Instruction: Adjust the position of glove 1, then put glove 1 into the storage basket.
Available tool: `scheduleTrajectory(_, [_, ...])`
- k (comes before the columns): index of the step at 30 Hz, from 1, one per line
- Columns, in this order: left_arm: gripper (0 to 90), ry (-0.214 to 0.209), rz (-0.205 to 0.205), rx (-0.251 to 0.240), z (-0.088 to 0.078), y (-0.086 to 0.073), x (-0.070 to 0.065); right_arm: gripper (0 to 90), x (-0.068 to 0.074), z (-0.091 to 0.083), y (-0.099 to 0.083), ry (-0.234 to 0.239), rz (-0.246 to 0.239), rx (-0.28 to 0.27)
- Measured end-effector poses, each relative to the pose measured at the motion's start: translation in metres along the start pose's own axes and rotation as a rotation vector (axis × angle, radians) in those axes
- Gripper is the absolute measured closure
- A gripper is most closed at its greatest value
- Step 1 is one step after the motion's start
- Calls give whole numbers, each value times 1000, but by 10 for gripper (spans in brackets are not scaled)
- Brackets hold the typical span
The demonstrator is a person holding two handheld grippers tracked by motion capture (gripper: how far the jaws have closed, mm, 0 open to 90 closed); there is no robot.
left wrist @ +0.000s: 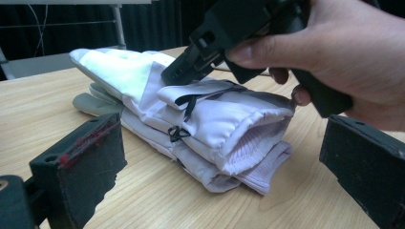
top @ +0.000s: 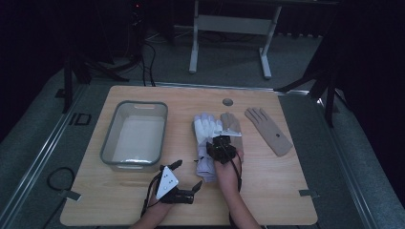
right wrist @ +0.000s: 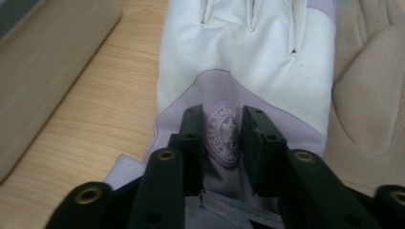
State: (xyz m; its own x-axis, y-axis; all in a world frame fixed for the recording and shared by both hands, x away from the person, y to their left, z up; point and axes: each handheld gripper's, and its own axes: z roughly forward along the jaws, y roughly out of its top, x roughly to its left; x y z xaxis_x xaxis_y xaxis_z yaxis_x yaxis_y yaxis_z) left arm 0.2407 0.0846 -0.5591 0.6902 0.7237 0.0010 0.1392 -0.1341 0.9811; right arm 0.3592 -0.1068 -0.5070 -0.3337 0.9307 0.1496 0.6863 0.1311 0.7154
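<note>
Wooden table (top: 267, 191): grey tub (top: 108, 151) empty; white gloves (top: 206, 131) stacked beside.

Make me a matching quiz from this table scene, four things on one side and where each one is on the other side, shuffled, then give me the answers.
Things:
1. grey bin
2. white and lilac gloves
3. lone tan glove
4. left gripper

Places:
A. far right of the table, lying flat by itself
B. near edge of the table, fingers apart, nothing between them
C. left part of the table
D. middle of the table, stacked, under the right gripper

Pairs: 1-C, 2-D, 3-A, 4-B
</note>
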Motion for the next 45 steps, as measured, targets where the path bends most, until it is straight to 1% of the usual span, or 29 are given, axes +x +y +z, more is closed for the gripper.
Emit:
scheduleTrajectory(1, [16, 2, 4, 2, 0, 0, 0, 607, -2, -3, 2, 26, 5, -3])
scheduleTrajectory(2, [16, 3, 6, 2, 0, 0, -1, 607, -2, -3, 2, 26, 5, -3])
scheduleTrajectory(3, [16, 6, 10, 6, 0, 0, -1, 502, -5, -6, 5, 52, 6, -4])
scheduleTrajectory(4, [16, 6, 10, 6, 0, 0, -1, 502, -5, -6, 5, 52, 6, -4])
scheduleTrajectory(6, [16, 3, 8, 11, 1, 0, -1, 392, -8, -8, 7, 83, -2, -3])
scheduleTrajectory(7, [16, -2, 6, 17, 1, 1, 0, 349, -11, -10, 8, 88, -16, -21])
scheduleTrajectory(9, [16, 1, 2, 34, 2, 2, 0, 297, -16, -14, 10, 100, -2, -26])
scheduleTrajectory(11, [16, -11, -20, 36, 1, 6, 0, 263, -23, -20, 14, 142, 11, -50])
scheduleTrajectory(12, [16, -9, -24, 35, 1, 8, 0, 182, -28, -23, 16, 171, 4, -59])
scheduleTrajectory(13, [16, -16, -34, 29, 0, 13, 0, 119, -36, -26, 19, 227, -20, -67])
scheduleTrajectory(14, [16, -23, -41, 32, 0, 16, 0, 119, -36, -26, 19, 227, -20, -67])
scheduleTrajectory(15, [17, -28, -62, 47, 0, 21, 0, 141, -40, -27, 20, 249, -21, -62])
scheduleTrajectory(16, [16, -41, -83, 55, 0, 25, 1, 121, -45, -29, 22, 278, -42, -53])
scheduleTrajectory(17, [16, -45, -99, 81, 2, 30, 1, 137, -49, -31, 23, 293, -59, -53])
scheduleTrajectory(18, [17, -39, -102, 105, 3, 32, 1, 142, -54, -35, 24, 288, -85, -81])
scheduleTrajectory(19, [16, -41, -120, 149, 5, 37, 3, 178, -64, -39, 23, 274, -106, -105])
scheduleTrajectory(20, [17, -41, -120, 149, 5, 37, 3, 178, -64, -39, 23, 274, -106, -105])
scheduleTrajectory(21, [17, -18, -121, 191, 7, 40, 3, 199, -74, -42, 21, 265, -120, -108])
scheduleTrajectory(23, [17, -17, -133, 231, 10, 42, 6, 203, -77, -42, 20, 255, -126, -104])
scheduleTrajectory(24, [19, -7, -135, 242, 11, 43, 6, 205, -82, -43, 17, 243, -143, -103])
scheduleTrajectory(26, [48, -1, -144, 246, 13, 45, 7, 203, -84, -44, 16, 244, -152, -103])
scheduleTrajectory(27, [49, 11, -144, 257, 15, 47, 9, 200, -94, -45, 11, 261, -171, -109])
scheduleTrajectory(31, [49, 53, -136, 285, 24, 53, 12, 173, -98, -43, 11, 278, -163, -103])
scheduleTrajectory(35, [60, 76, -155, 304, 33, 58, 12, 107, -96, -39, 17, 284, -165, -96])
scheduleTrajectory(37, [64, 96, -159, 327, 40, 60, 12, 101, -94, -36, 24, 329, -153, -104])
scheduleTrajectory(40, [97, 122, -166, 348, 52, 63, 14, 102, -89, -27, 33, 337, -149, -93])
scheduleTrajectory(42, [139, 134, -165, 356, 57, 64, 15, 162, -87, -20, 38, 320, -150, -84])
scheduleTrajectory(43, [149, 136, -172, 373, 61, 63, 16, 198, -88, -16, 40, 330, -144, -72])
scheduleTrajectory(45, [191, 137, -191, 415, 67, 60, 18, 300, -90, -7, 40, 315, -136, -44])
